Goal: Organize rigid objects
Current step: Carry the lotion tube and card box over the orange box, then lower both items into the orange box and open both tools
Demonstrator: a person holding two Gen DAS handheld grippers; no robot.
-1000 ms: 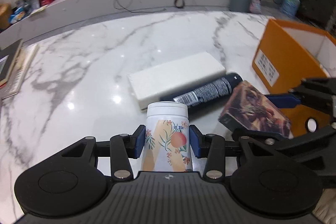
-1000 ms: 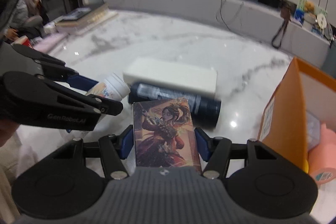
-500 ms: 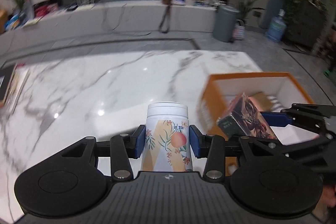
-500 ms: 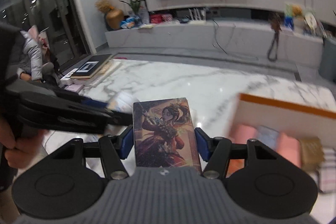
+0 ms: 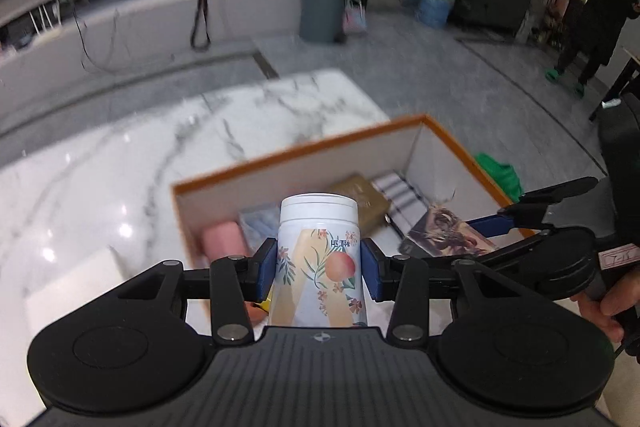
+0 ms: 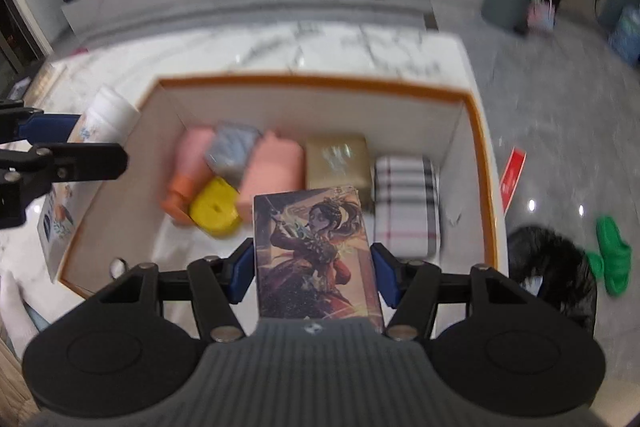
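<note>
The orange-rimmed box (image 6: 478, 131) on the marble counter (image 5: 120, 163) lies directly below both loads. The right gripper (image 6: 314, 269) fingers clamp the illustrated card box (image 6: 316, 251) over bare floor inside; the left gripper (image 5: 319, 269) fingers clamp the floral bottle (image 5: 318, 259) upright, nearer the box's left wall.

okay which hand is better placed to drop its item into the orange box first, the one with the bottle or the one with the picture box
Likely the right. The right gripper holds the picture box above the orange box's interior; the left gripper's bottle sits near the box's left wall.
</note>
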